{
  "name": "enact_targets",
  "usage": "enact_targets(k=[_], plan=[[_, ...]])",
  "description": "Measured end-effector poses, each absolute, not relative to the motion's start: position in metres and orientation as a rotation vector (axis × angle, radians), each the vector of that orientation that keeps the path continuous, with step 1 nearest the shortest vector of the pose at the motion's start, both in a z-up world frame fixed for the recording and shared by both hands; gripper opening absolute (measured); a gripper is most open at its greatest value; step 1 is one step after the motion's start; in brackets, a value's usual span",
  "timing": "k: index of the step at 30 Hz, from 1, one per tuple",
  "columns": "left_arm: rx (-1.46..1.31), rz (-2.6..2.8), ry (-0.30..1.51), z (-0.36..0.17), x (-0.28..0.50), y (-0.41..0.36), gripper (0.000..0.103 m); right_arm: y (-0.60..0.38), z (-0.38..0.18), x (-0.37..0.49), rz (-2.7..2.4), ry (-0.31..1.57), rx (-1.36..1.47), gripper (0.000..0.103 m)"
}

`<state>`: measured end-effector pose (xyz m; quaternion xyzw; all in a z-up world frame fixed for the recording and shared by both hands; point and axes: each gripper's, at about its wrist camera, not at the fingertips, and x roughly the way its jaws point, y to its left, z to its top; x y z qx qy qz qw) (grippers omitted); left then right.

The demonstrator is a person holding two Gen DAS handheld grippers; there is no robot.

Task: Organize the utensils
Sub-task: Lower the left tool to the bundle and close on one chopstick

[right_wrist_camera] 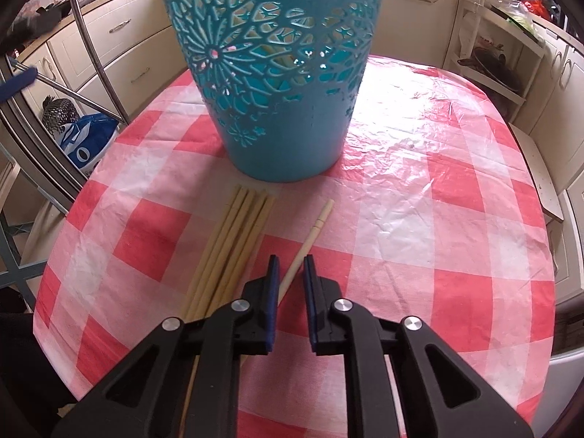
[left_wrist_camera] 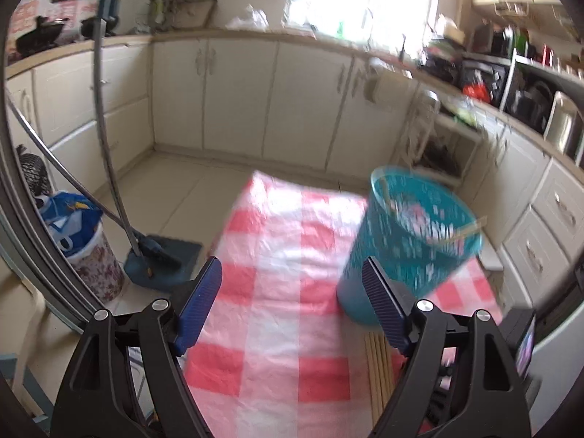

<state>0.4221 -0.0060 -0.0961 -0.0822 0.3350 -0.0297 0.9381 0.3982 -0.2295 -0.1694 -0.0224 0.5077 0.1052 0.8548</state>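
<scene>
Right wrist view: my right gripper (right_wrist_camera: 290, 268) has its jaws nearly together around a single chopstick (right_wrist_camera: 310, 237) lying on the checked bench (right_wrist_camera: 438, 237); I can't tell whether the pads press it. A chopstick bundle (right_wrist_camera: 233, 241) lies just left of it, below the teal basket (right_wrist_camera: 277, 73). Over on the left wrist view, my left gripper (left_wrist_camera: 292, 277) hangs wide open, empty, with the basket at right.

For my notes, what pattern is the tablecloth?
Red and white checks on the tablecloth, clearest from the right wrist.
</scene>
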Motion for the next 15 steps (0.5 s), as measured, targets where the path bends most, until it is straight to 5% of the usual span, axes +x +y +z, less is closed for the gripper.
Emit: enact_targets(k=[15], plan=[[0.059, -0.203, 0.952, -0.186, 0.424, -0.079, 0.075, -0.253, -0.17, 0.396, 0.237, 1.086, -0.033, 0.013]])
